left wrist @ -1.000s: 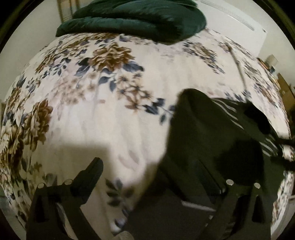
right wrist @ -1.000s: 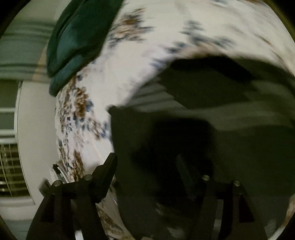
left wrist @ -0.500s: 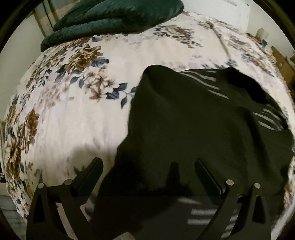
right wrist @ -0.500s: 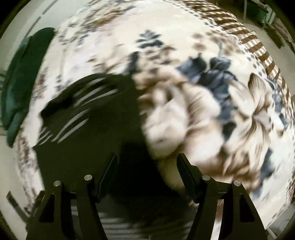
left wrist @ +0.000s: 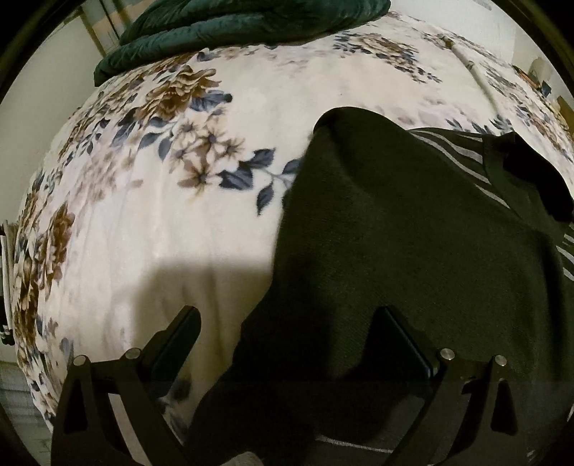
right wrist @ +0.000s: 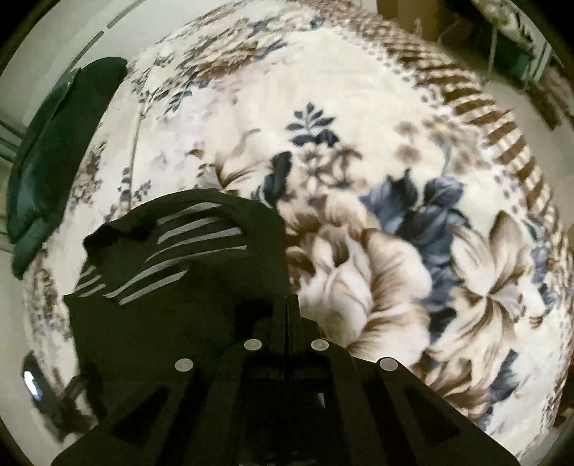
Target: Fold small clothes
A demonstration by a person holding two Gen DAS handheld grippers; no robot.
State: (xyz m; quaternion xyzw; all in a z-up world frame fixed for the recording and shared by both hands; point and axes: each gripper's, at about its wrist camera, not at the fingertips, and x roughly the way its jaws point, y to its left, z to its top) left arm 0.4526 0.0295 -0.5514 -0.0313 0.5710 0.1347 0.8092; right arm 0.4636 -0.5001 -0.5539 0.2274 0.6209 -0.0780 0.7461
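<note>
My right gripper (right wrist: 287, 304) had just snapped its jaws together at the dark garment's (right wrist: 172, 322) edge; whether cloth was caught between them, I could not tell. My left gripper (left wrist: 287, 322) hung spread wide over the same striped garment (left wrist: 412, 233), pinching nothing. It lay on the floral bedspread (left wrist: 161, 215), a green quilt (left wrist: 233, 25) well beyond it.

Left gripper (left wrist: 287, 324) gapes downward; right gripper (right wrist: 288, 304) has just clamped together.
</note>
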